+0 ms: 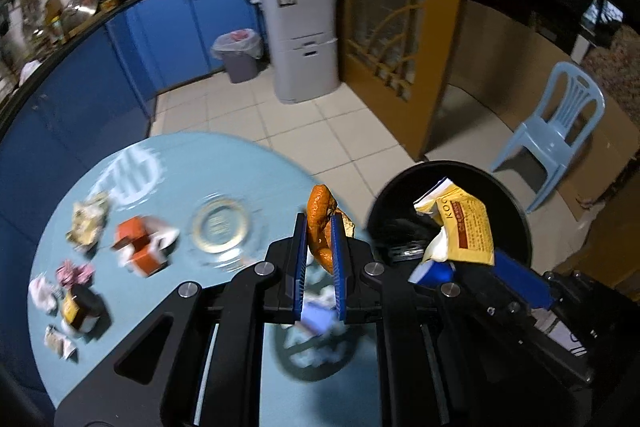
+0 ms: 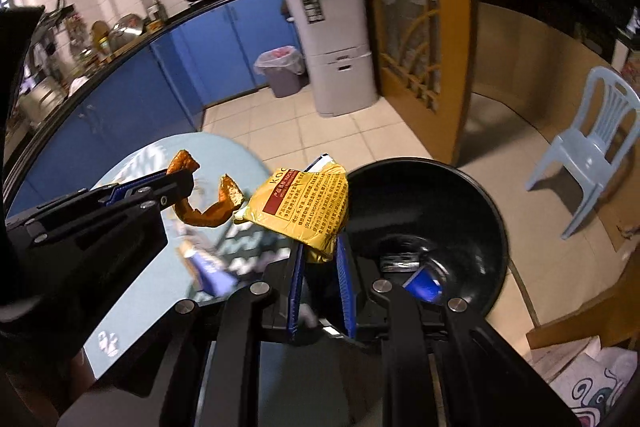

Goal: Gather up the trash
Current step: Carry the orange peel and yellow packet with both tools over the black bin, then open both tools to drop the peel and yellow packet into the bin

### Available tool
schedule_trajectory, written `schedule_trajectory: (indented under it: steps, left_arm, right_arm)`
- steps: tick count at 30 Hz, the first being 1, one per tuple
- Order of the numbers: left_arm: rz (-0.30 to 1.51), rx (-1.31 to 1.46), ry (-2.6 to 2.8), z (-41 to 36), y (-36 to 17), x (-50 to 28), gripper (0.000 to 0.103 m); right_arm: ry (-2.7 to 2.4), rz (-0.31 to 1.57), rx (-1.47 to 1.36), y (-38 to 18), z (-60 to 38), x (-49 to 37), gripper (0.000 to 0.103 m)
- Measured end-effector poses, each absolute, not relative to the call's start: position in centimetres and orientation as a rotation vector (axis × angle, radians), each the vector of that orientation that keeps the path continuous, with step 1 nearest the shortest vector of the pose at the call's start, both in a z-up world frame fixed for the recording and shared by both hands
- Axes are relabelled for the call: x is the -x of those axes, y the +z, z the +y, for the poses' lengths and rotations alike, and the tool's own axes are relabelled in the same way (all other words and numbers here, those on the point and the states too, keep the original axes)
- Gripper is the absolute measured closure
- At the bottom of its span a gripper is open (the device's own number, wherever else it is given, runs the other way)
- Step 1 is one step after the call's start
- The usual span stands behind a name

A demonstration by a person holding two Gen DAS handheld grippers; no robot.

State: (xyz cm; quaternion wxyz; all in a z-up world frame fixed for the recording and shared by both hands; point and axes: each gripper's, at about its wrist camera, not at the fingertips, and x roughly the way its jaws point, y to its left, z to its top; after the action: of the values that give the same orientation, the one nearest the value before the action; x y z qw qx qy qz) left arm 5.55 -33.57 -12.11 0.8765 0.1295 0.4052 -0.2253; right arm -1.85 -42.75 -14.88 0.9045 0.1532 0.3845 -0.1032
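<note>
My left gripper (image 1: 320, 223) is shut on an orange peel (image 1: 322, 211) and holds it over the table's right edge, next to the black trash bin (image 1: 516, 211). The peel also shows in the right wrist view (image 2: 208, 213), with the left gripper (image 2: 180, 179) at left. My right gripper (image 2: 320, 247) is shut on a yellow wrapper (image 2: 308, 207) and holds it at the bin's (image 2: 480, 203) near left rim. The wrapper shows over the bin in the left wrist view (image 1: 464, 227). Several wrappers and scraps lie on the round blue table (image 1: 180, 163).
On the table lie an orange carton (image 1: 140, 247), a dark jar (image 1: 80, 311), crumpled paper (image 1: 88, 219) and a glass ashtray (image 1: 218, 225). A blue plastic chair (image 1: 556, 131) stands right of the bin. A grey lined bin (image 1: 238, 55) and grey cabinet (image 1: 304, 39) stand by the blue kitchen counter.
</note>
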Motion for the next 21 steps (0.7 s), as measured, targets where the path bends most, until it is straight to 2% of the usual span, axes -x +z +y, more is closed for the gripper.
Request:
schedule_trajectory:
  steps: [10,17,19,20,21]
  left_arm:
    - [0.859,-0.325,-0.565,-40.5,-12.9,-6.3,0.09]
    - [0.89,-0.337,-0.603,-43.3,-13.5,-7.0,0.086]
    - [0.915,-0.328,-0.609,-43.5,-13.9,-7.3,0.076]
    - [0.928,-0.322,-0.6,-43.4,-14.2,-7.6,0.06]
    - [0.934,-0.312,-0.595,-43.2,-14.3,-7.8,0.019]
  right_arm:
    - [-0.323,0.792,-0.394,-16.2,-48.6,2.7,0.086]
    - [-0.353,0.793,-0.413,-16.7,-50.4,2.7,0.086]
    - [-0.354,0.795,-0.417,-16.9,-50.5,2.7,0.086]
    - [-0.354,0.797,-0.419,-17.0,-50.6,2.6,0.086]
    - [-0.353,0.799,-0.421,-17.1,-50.7,2.6,0.086]
